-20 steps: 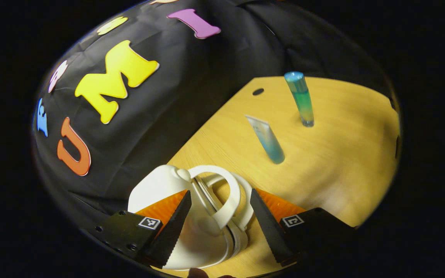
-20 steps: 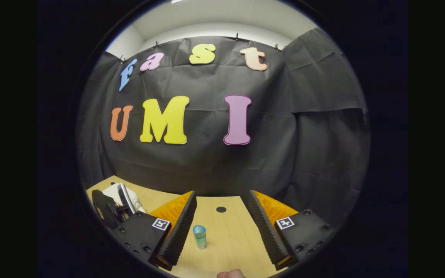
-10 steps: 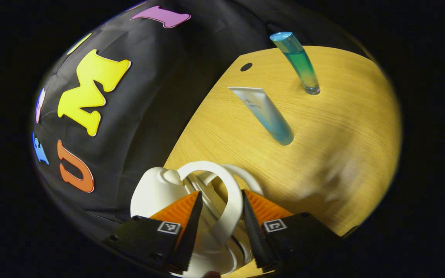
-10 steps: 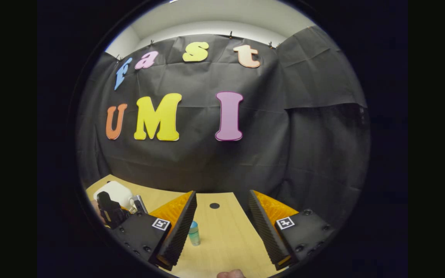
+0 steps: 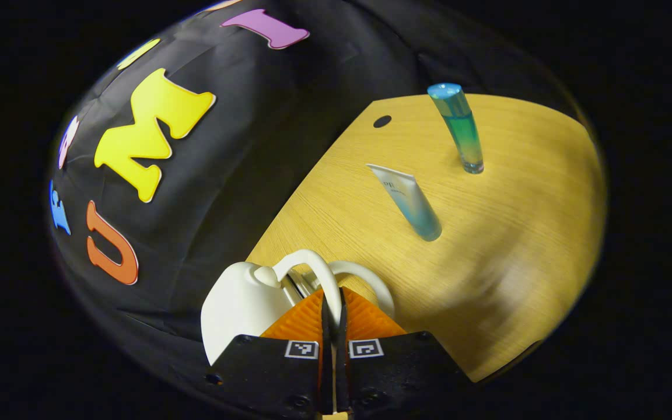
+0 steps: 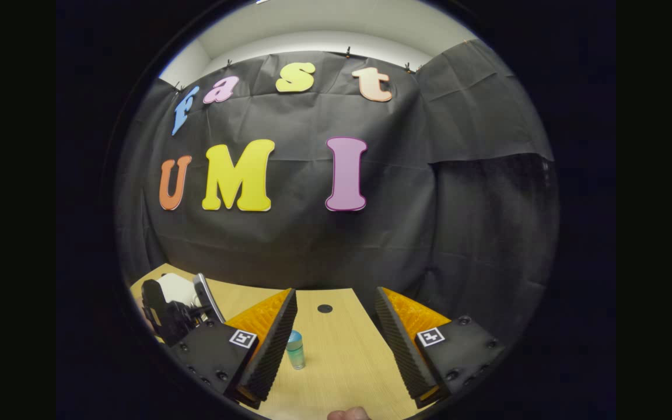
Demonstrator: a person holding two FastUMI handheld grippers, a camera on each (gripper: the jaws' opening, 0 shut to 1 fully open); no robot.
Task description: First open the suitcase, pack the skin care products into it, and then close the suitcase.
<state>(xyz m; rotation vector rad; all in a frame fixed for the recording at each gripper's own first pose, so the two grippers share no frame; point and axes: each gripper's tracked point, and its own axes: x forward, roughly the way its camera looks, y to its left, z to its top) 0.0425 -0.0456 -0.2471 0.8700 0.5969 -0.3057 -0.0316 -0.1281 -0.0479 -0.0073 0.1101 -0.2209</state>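
A small white suitcase (image 5: 237, 303) stands at the table's near left corner, its two loop handles (image 5: 312, 265) pointing toward me. My left gripper (image 5: 333, 298) is shut on the nearer handle, with the handle's strip pinched between both fingers. A blue-green tube (image 5: 409, 201) stands on its cap mid-table, and a tall blue-green bottle (image 5: 461, 131) is upright beyond it. My right gripper (image 6: 336, 344) hovers open over the table with nothing between its fingers; the bottle (image 6: 296, 350) stands just inside its left finger. The suitcase (image 6: 177, 287) and the left gripper (image 6: 164, 309) sit at the far left.
The wooden table (image 5: 505, 233) has a round cable hole (image 5: 382, 121) near its back edge. The black booth wall rises directly behind the suitcase and the table. Bare tabletop lies to the right of the tube and bottle.
My left gripper's fingers have come together from wide open onto the suitcase handle. The right gripper has barely moved and stays open.
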